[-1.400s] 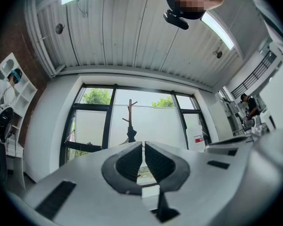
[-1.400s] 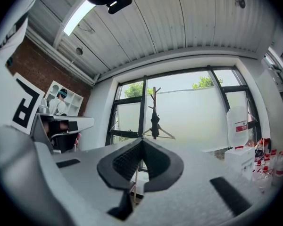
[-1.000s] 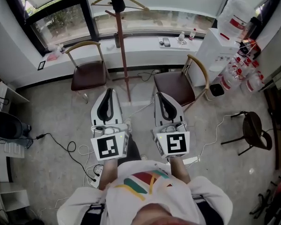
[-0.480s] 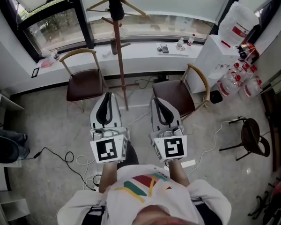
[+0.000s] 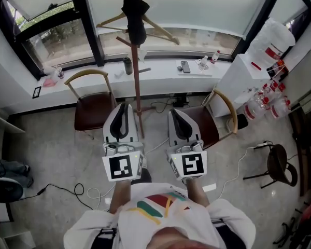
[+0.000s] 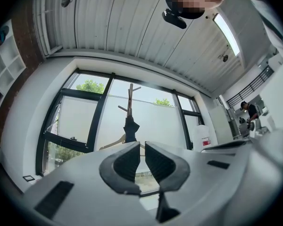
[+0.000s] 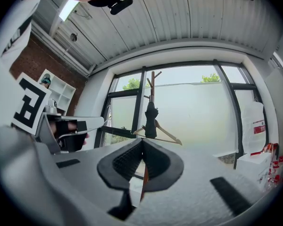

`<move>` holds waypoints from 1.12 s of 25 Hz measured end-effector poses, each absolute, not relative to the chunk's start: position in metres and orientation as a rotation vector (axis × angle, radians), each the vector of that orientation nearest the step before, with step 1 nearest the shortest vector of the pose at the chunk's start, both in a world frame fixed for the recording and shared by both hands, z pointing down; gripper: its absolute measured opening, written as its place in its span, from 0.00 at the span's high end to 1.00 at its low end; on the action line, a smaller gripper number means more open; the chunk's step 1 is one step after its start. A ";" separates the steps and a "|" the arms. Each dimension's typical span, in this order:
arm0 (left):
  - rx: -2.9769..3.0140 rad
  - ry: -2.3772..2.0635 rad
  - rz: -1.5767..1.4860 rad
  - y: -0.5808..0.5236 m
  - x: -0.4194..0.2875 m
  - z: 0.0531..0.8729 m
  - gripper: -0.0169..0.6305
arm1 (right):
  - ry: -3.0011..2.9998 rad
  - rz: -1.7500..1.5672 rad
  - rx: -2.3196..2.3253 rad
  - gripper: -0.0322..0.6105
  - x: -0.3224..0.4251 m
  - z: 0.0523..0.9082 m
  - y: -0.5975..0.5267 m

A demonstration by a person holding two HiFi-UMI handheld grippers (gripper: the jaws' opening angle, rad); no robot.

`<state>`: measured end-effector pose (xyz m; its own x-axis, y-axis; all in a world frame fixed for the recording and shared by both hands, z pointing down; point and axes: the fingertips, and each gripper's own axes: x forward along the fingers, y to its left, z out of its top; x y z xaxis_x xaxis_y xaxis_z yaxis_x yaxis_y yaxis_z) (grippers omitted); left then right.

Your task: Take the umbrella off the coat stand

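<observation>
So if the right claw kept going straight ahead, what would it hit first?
Probably the coat stand's pole, lined up behind the right claw, just below the hanging black umbrella; distance is unclear.

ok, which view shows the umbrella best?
Head view: the umbrella is largest and sharpest there, hanging on the coat stand. Both gripper views show it whole but small, a dark side-on shape against the window.
</observation>
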<state>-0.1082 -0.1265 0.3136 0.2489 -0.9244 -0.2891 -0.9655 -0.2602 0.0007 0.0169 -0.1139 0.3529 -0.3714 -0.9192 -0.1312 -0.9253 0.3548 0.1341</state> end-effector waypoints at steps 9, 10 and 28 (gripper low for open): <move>-2.318 1.742 0.404 -0.244 -0.146 0.282 0.95 | 2.494 0.361 -1.767 0.95 -0.016 0.320 -0.232; -2.319 1.735 0.410 -0.254 -0.148 0.279 0.95 | 2.487 0.368 -1.769 0.95 -0.018 0.317 -0.243; -2.341 1.757 0.340 -0.321 -0.146 0.289 0.95 | 2.430 0.289 -1.786 0.95 -0.008 0.319 -0.320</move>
<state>-0.1462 -0.3213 0.2885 0.2695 -0.9160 -0.2971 -0.9607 -0.2769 -0.0177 -0.0075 -0.3204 0.3186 -0.3009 -0.9321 -0.2017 -0.9534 0.2890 0.0867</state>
